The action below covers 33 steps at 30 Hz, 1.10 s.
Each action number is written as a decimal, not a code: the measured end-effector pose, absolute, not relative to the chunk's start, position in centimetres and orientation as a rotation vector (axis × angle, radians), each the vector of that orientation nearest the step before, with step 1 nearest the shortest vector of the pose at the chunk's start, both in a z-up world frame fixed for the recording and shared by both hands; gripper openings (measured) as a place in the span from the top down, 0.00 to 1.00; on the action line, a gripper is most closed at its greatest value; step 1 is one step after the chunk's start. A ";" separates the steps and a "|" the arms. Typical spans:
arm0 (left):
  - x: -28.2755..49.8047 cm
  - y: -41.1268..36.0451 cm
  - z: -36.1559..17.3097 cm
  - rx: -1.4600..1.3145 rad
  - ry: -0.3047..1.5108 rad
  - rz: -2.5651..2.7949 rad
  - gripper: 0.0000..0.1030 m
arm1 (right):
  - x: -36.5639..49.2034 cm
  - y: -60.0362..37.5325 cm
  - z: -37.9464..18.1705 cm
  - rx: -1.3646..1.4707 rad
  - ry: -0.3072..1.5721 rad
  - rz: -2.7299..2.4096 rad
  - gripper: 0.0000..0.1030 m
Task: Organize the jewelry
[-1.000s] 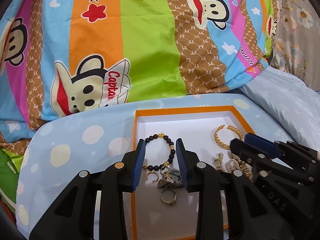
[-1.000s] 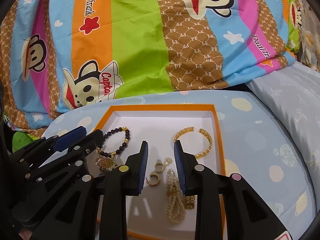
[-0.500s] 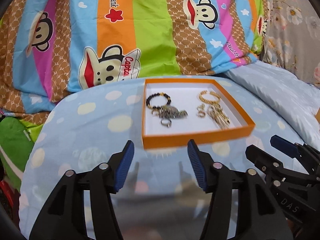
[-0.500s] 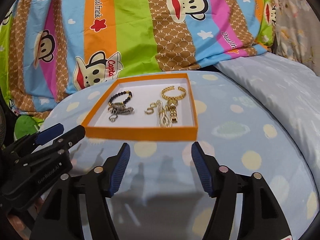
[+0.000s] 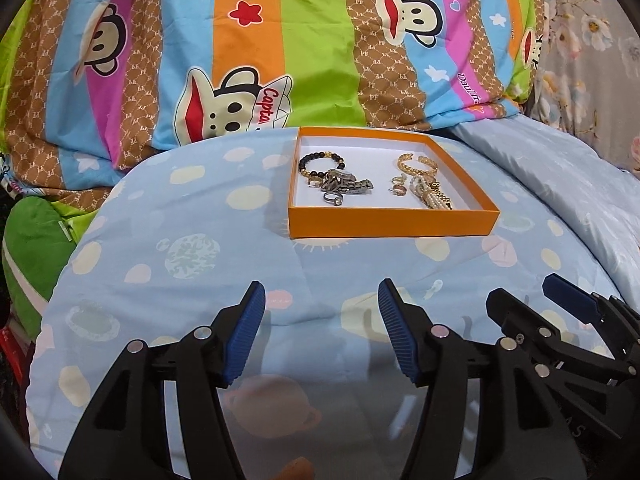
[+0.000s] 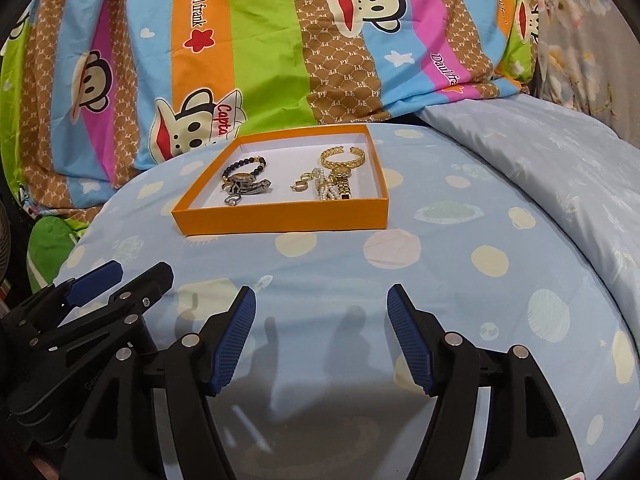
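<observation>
Jewelry [image 5: 344, 182] (perhaps tangled) in orange tray [image 5: 394, 226], left gripper [image 5: 320, 300] and right gripper [image 6: 322, 304] spread, empty, striped quilt [image 5: 304, 48] behind.

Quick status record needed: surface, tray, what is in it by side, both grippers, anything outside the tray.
surface: blue spotted bedsheet
tray: orange tray, white inside, open, no lid seen
tray left group: dark bead bracelet, silver watch, silver ring
tray right group: gold bangle, pearl strand, gold watch, small gold earrings
left gripper: open, holding nothing, short of the tray
right gripper: open, holding nothing, short of the tray
outside tray: no jewelry seen on the sheet
</observation>
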<state>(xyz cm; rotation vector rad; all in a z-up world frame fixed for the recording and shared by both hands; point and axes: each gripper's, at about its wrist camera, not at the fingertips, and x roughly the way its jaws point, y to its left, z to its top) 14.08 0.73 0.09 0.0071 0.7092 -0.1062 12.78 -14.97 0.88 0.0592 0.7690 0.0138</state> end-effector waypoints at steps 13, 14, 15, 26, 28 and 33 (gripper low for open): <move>14.3 0.6 0.0 0.022 0.713 -0.084 0.45 | 12.9 -14.8 1.0 0.052 0.770 0.014 0.35; 14.3 0.6 0.0 0.022 0.713 -0.083 0.45 | 12.9 -14.8 0.9 0.052 0.770 0.014 0.35; 14.3 0.6 0.0 0.022 0.715 -0.083 0.45 | 12.9 -14.8 0.9 0.051 0.770 0.014 0.35; 14.4 0.7 -0.1 0.027 0.721 -0.067 0.45 | 12.9 -14.7 0.9 0.046 0.770 0.013 0.35; 14.5 0.7 -0.1 0.029 0.722 -0.064 0.45 | 12.9 -14.8 0.9 0.046 0.772 0.013 0.35; 14.6 0.7 -0.2 0.030 0.730 -0.061 0.45 | 12.9 -14.7 0.9 0.045 0.772 0.013 0.35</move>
